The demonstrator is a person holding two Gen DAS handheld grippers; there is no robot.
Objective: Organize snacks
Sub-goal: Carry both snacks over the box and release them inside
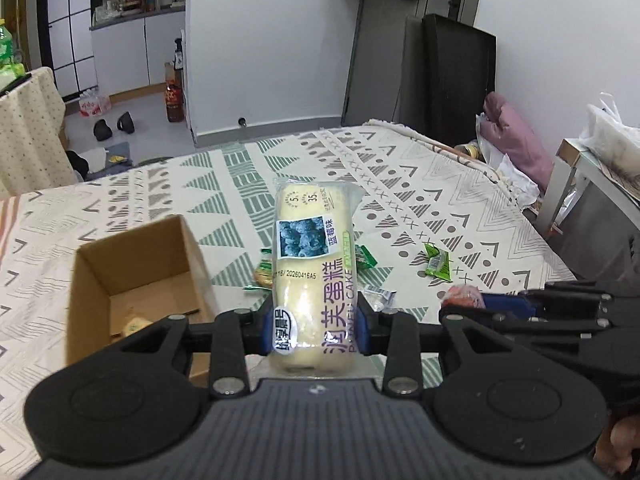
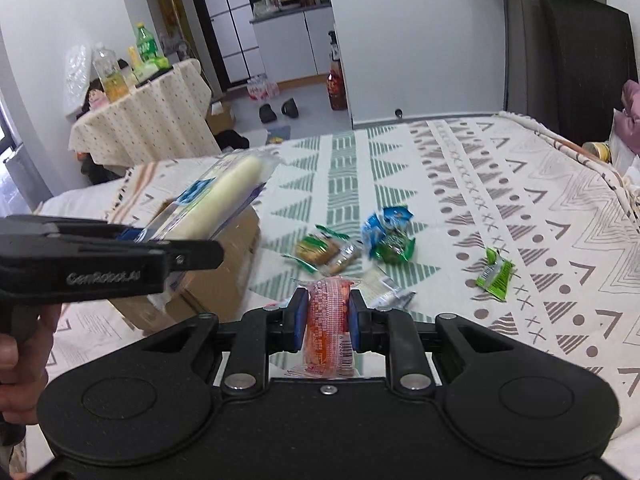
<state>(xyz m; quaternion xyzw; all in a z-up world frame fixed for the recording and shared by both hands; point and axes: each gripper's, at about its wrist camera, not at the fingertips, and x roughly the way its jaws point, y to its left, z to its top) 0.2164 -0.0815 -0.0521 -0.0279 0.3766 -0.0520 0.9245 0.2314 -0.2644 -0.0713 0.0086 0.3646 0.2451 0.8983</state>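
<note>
My left gripper (image 1: 314, 326) is shut on a long pale cake in a clear wrapper (image 1: 310, 264) with a blueberry picture, held above the cloth just right of an open cardboard box (image 1: 132, 276). The right wrist view shows the same cake (image 2: 224, 200) hanging over the box (image 2: 236, 248). My right gripper (image 2: 325, 316) is shut on a red-orange snack packet (image 2: 326, 328). Loose snacks lie ahead of it: a biscuit pack (image 2: 324, 250), a blue-and-green pack (image 2: 390, 234), a small green packet (image 2: 495, 274) and a clear wrapper (image 2: 386, 290).
The patterned cloth (image 2: 500, 184) covers a bed-like surface whose far and right edges drop off. A small yellow item (image 1: 134, 326) lies inside the box. A round side table with bottles (image 2: 136, 120) stands at the left. A person's hand (image 2: 20, 356) holds the left gripper.
</note>
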